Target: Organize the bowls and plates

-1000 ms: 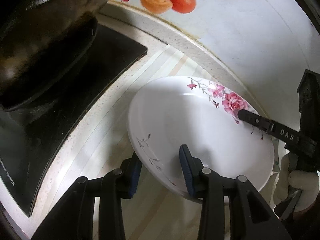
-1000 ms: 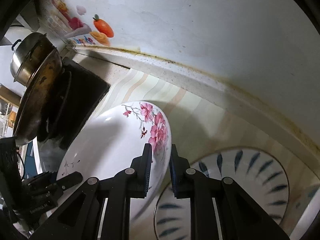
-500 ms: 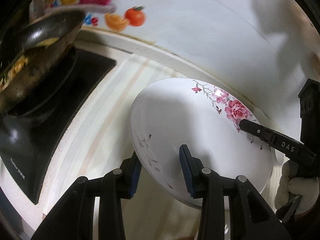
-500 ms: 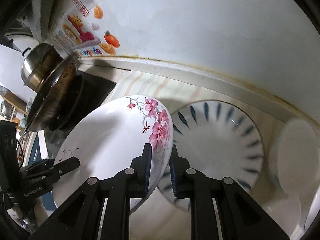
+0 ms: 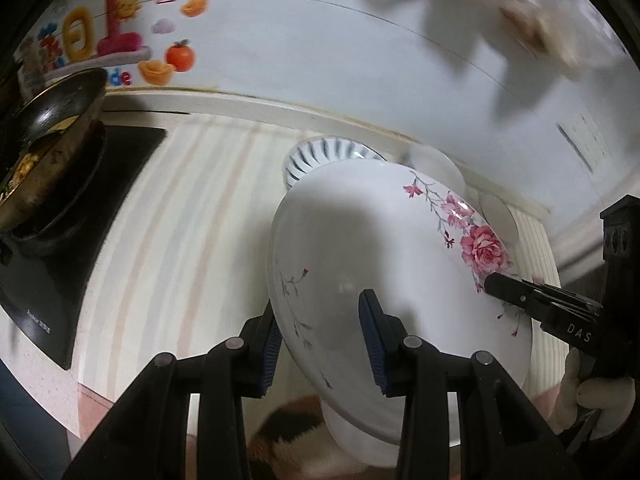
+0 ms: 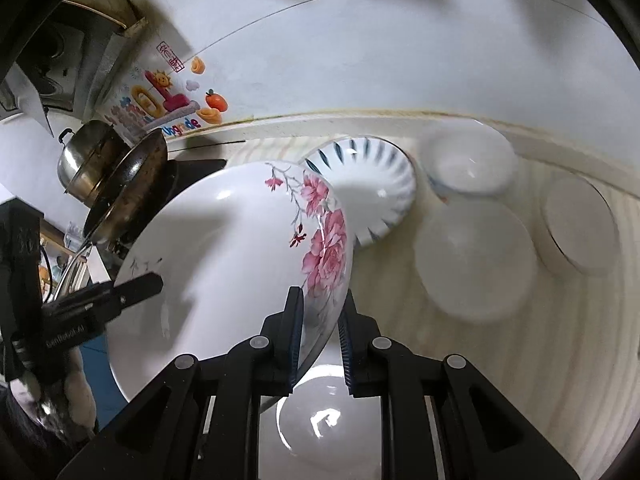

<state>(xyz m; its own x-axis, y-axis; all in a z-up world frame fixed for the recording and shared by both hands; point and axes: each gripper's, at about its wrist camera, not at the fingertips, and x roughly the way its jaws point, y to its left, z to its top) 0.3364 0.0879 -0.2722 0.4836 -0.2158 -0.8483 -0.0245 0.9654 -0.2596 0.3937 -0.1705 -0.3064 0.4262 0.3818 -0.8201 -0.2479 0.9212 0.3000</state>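
A large white plate with pink roses [image 5: 384, 256] [image 6: 224, 248] is held in the air, tilted, above the striped counter. My left gripper [image 5: 320, 340] straddles its near rim with a wide gap between the jaws, so I cannot tell whether it grips. My right gripper [image 6: 318, 332] is shut on the opposite rim by the roses. A blue-striped plate [image 6: 368, 184] [image 5: 320, 156] lies on the counter behind it. White bowls [image 6: 468, 164] [image 6: 474, 256] and a small white plate [image 6: 576, 224] sit to the right. Another white bowl [image 6: 320, 420] lies under the held plate.
A black stove [image 5: 60, 216] with a dirty wok [image 5: 44, 140] stands at the left; a steel pot [image 6: 84, 160] is behind it. The white wall with a fruit sticker [image 5: 120, 52] runs along the back of the counter [image 5: 192, 240].
Both grippers have lifted the rose plate up and back from the counter. More of the counter now shows, with the striped plate and white bowls.
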